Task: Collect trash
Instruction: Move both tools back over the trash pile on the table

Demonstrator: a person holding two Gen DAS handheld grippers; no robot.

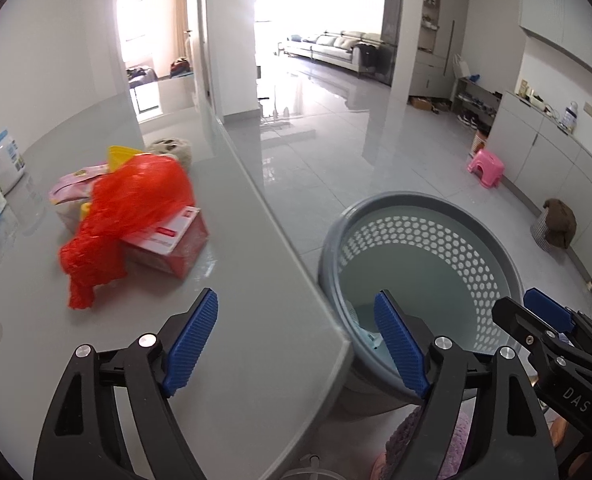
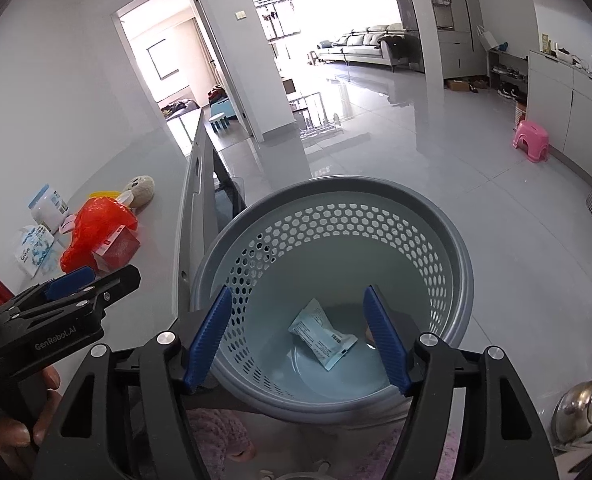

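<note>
only the right wrist view shows the packet [image 2: 323,333] in the basket [image 2: 462,276]; both hand-held grippers released.

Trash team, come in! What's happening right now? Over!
Both grippers open, empty. One wrapper in basket. Red bag, red box wait on table. Nothing blocking.

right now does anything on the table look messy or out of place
Yes. A crumpled red plastic bag lies slumped over a red box on the table, with a stuffed toy lying behind the pile. The basket on the floor holds one small packet. Nothing looks spilled or broken.
</note>
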